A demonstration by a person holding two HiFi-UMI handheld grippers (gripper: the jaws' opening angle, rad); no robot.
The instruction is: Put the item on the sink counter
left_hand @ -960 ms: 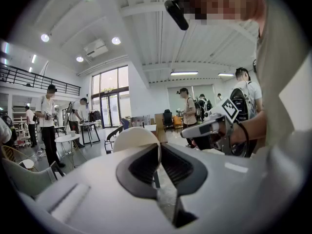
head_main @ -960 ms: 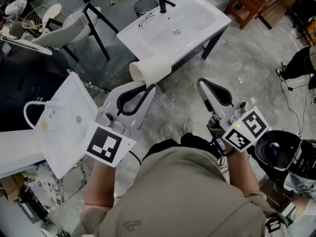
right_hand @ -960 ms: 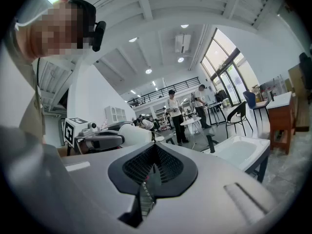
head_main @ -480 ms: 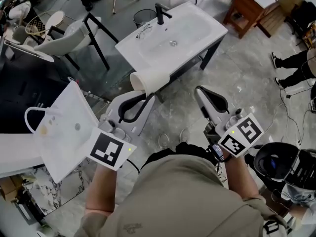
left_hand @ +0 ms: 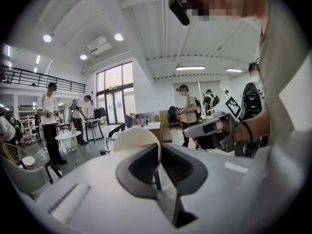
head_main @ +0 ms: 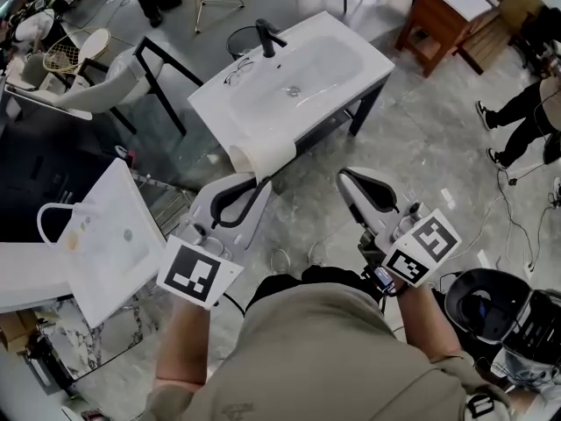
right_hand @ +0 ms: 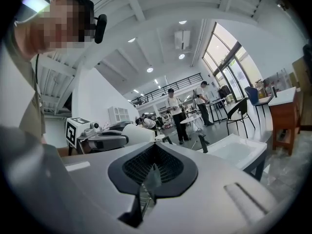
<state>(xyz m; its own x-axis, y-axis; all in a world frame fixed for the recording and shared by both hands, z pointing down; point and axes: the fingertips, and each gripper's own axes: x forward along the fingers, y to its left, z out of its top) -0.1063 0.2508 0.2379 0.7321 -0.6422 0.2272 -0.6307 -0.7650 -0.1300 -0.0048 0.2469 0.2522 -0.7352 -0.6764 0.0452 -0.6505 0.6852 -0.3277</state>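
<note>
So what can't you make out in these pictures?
- Head view: the cup covers the counter's near edge, so their gap is unclear.
- Head view: the wire thing by the tap is too small to name.
- Left gripper view: the counter does not show; the left tool and cup fill the foreground.

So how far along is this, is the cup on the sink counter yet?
Not yet. Done: the left gripper has the white cup clamped. In hand: it hangs in the air near the sink counter edge. Left: set it on the counter and let go.
</note>
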